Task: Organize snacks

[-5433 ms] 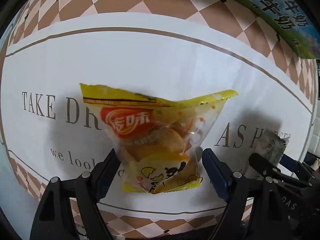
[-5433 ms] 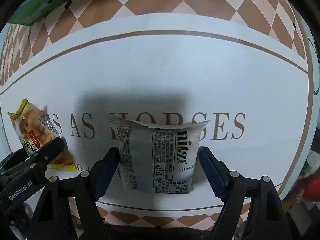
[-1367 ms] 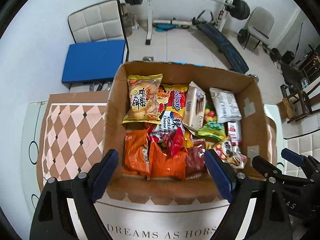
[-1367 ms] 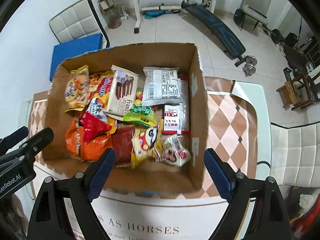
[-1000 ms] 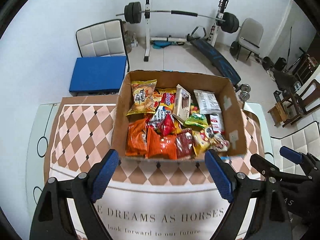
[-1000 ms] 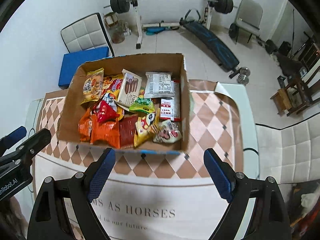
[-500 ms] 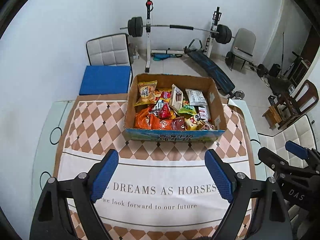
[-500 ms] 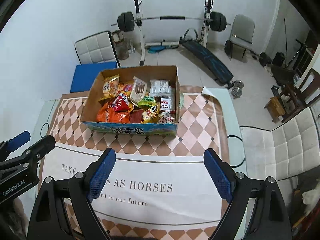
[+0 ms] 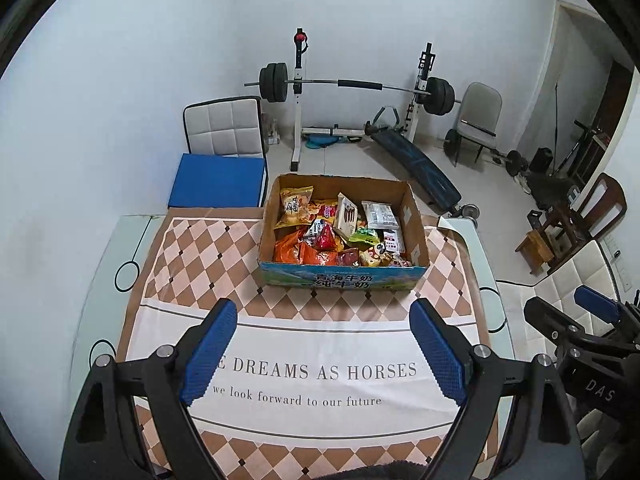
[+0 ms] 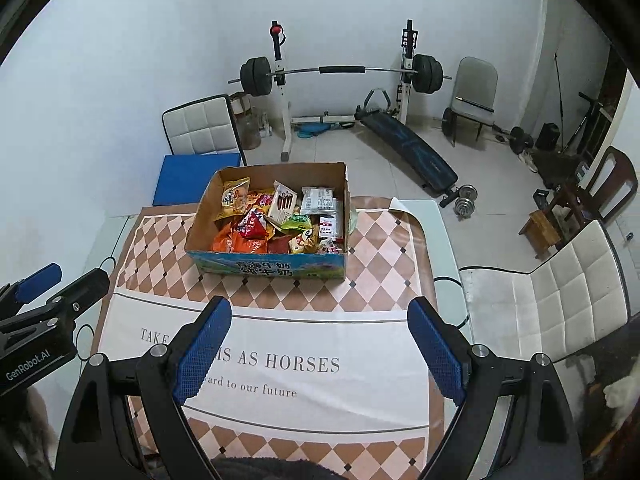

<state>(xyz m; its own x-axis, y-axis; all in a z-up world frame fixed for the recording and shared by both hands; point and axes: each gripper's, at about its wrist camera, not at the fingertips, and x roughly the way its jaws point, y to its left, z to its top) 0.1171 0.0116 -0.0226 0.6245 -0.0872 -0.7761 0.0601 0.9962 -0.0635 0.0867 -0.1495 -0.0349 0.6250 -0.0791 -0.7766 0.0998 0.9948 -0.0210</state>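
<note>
Showing: snacks (image 9: pixel 340 232) heaped in the cardboard box (image 9: pixel 340 276) on the table (image 9: pixel 96 280).
Left tool (image 9: pixel 324 354): held released, empty.
Right tool (image 10: pixel 320 350): held released, empty.

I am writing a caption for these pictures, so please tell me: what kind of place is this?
Probably a room in a home used as both gym and dining space: a barbell rack and sit-up bench stand behind a cloth-covered table holding a cardboard box of snacks.

Bare tablecloth (image 9: pixel 320 344) before snack-filled box (image 9: pixel 340 276).
</note>
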